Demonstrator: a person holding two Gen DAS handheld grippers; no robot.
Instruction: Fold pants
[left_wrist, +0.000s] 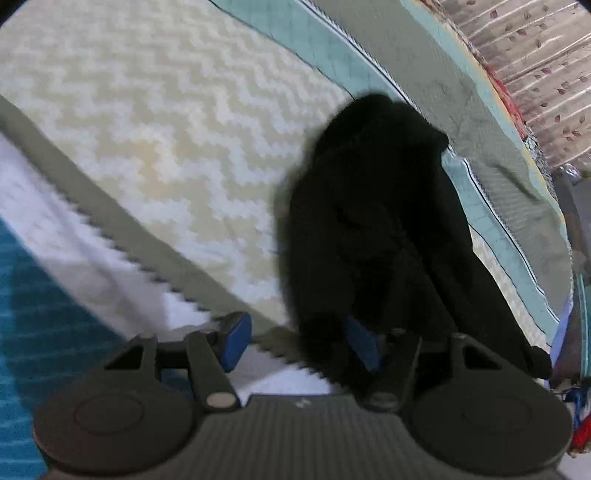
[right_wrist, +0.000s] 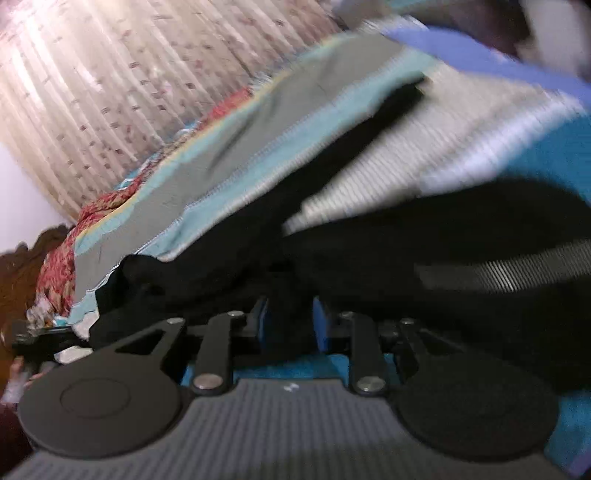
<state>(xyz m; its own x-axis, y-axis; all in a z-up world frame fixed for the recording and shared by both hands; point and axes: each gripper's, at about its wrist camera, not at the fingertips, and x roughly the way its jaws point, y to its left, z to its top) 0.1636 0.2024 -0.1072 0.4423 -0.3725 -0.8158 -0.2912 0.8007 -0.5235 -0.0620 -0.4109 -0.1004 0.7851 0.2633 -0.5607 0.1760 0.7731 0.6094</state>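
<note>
The black pants (left_wrist: 373, 221) are seen bunched in a long heap on the bed (left_wrist: 166, 122), over its cream zigzag cover. Soft, limp, light cloth is judged; it will sag and slide, so the waistband or a hem edge is best pinched. The left claw (left_wrist: 299, 345) is spread, one blue pad bare, the other against cloth, nothing gripped. The right claw (right_wrist: 290, 325) is part open with black fabric between its pads, unpressed. Both are tilted downward toward the bed.

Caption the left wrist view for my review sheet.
Open left gripper over a patterned bedspread, black pants bunched beside its right finger.
</note>
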